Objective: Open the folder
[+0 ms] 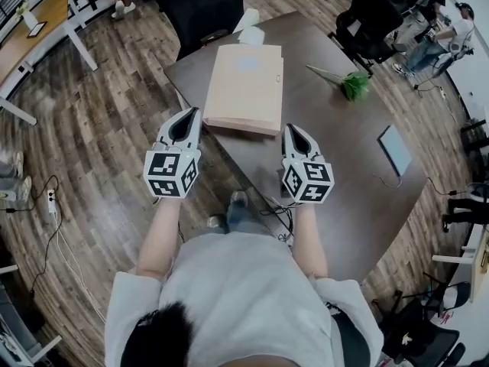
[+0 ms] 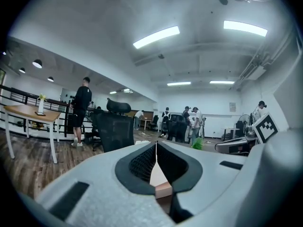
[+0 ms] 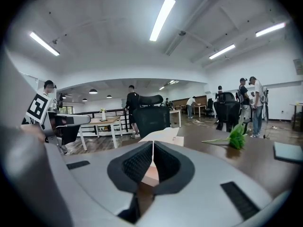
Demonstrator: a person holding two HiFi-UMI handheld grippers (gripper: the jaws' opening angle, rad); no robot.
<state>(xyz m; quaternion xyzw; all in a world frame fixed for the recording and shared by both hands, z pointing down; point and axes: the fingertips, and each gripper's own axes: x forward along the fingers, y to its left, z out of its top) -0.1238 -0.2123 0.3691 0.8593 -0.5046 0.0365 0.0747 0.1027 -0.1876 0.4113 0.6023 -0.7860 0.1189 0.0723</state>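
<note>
A: Quick, where's the folder (image 1: 244, 86)?
B: Flat on the dark worktop (image 1: 336, 151), top-centre of the head view, lying closed. Only 1 folder. Its long axis runs up the frame, i.e. away from the person, and the short near edge faces the grippers.
A: Grippers vs. it?
B: 2 of them, mid-frame, below the folder and pointing up-frame at it. The left gripper (image 1: 192, 113) has its tip just beside the near-left corner. The right gripper (image 1: 292, 128) has its tip just off the near-right corner. So the folder lies ahead and between them. Approx. equally near, w/ the left tip maybe a touch further up the left edge. Can't tell if either touches it.
A: Jaws?
B: Both pinched together, tips meeting, nothing between. Each gripper view shows a closed seam w/ the folder only behind it.
A: Which side opens?
B: Not sure. The right edge shows a lip, so prob. the cover lifts there, but that's a guess. The next move likely needs the jaws parted and a tip under the cover's edge.
A: Other stuff on the worktop?
B: 1 green sprig (image 1: 351, 84) at upper right, 1 flat tablet-like slab (image 1: 393, 150) at right, and 1 white item (image 1: 252, 35) past the folder's far edge. All are well apart from the grippers.
</note>
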